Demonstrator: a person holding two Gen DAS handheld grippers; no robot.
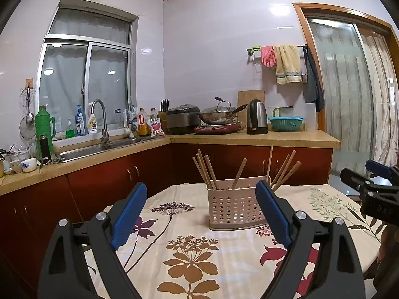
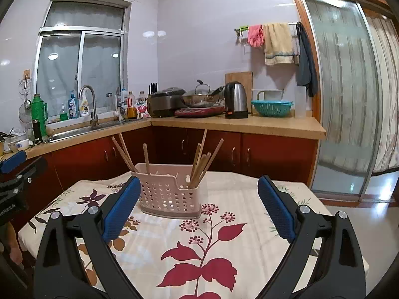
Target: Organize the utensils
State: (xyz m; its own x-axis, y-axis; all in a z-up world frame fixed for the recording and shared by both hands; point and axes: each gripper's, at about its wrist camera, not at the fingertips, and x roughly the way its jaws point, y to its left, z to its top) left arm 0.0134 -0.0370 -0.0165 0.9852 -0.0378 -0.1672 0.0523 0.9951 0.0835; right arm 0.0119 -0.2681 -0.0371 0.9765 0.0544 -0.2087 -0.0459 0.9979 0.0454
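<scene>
the caddy stands upright on the table, in the far half, and the chopsticks stand in it, handles up. they lean in two loose groups, one toward each end, with a single stick between them in the right wrist view; the compartment walls appear to hold them apart. no loose utensil shows on the cloth in either view, so the scene fits either a sorted set or a set yet to be regrouped; the pictures do not settle which. the left gripper is spread wide and holds nothing, poised above the near half of the table and aimed at the caddy. the right gripper is likewise spread and empty, aimed just right of the caddy. the splayed sticks cross the space above the rim, so a jaw reaching one may nudge its neighbours. the counter behind, with kettle and wok, is well apart.
</scene>
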